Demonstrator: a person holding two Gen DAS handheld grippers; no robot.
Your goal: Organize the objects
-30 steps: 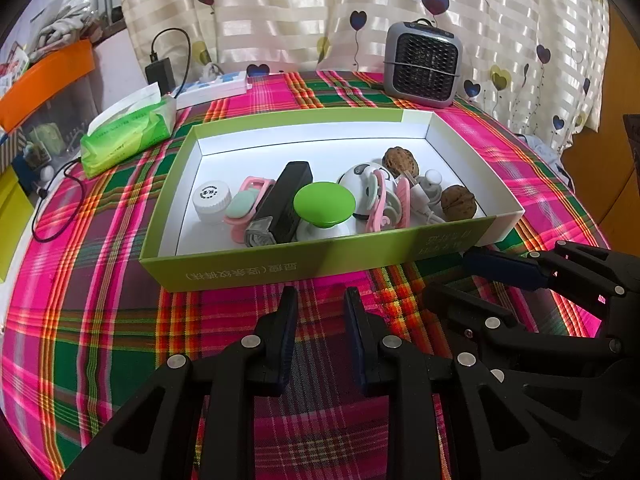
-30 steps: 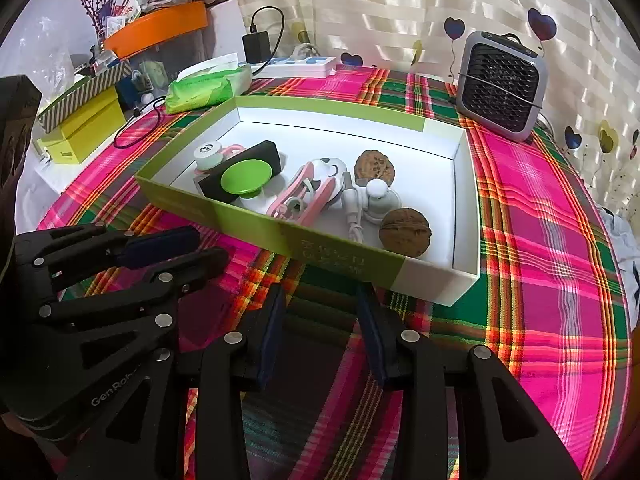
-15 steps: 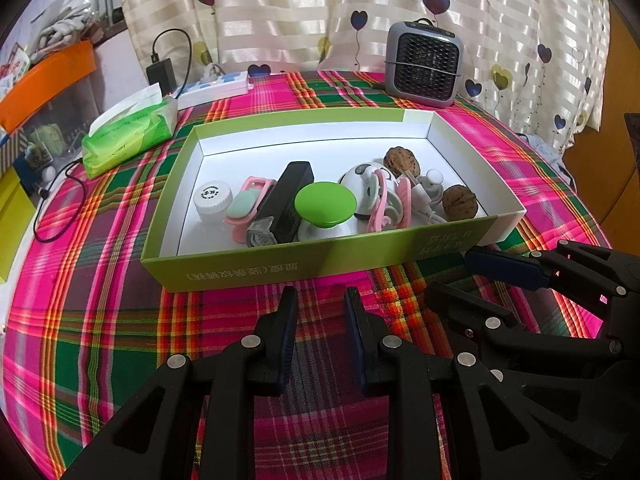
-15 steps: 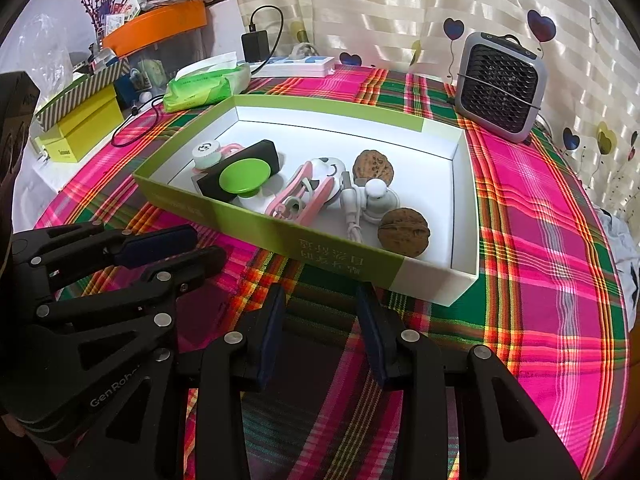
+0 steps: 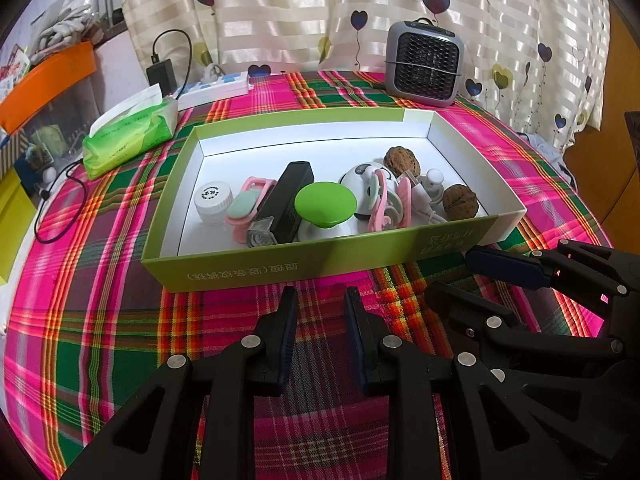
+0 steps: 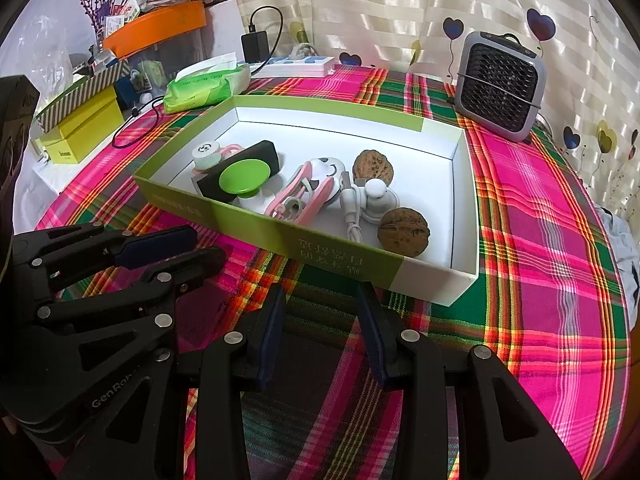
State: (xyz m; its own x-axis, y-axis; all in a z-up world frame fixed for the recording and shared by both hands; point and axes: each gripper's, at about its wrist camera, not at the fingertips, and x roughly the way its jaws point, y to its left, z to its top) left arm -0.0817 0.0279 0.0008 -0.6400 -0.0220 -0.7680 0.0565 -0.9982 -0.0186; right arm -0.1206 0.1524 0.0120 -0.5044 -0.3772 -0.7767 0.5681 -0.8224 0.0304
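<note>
Left wrist view: my left gripper (image 5: 320,300) hangs low over the plaid tablecloth (image 5: 100,312), its fingers spread with a gap between them and nothing held. Just ahead sits the green-walled box (image 5: 280,266), its near wall close to my fingertips but not touching them. Inside it, from left to right, I see a white round cap (image 5: 213,201), a pink clip (image 5: 247,210), a black rectangular block (image 5: 286,202), a green mushroom-shaped knob (image 5: 325,205), a white panda-faced gadget (image 5: 362,176), a white cable (image 5: 418,196) and two walnuts: one (image 5: 401,161) toward the far wall, the other (image 5: 460,201) near the front right corner. My right gripper (image 5: 468,276) shows at the right edge, lying near the box's front corner.

Right wrist view: my right gripper (image 6: 320,304) is also spread and empty, poised over the cloth just short of the box (image 6: 344,254). The nearer walnut (image 6: 403,231) lies closest to it.

Beyond the box stand a grey mini heater (image 5: 424,64), a green tissue pack (image 5: 130,136) and a white power strip (image 5: 216,88).
</note>
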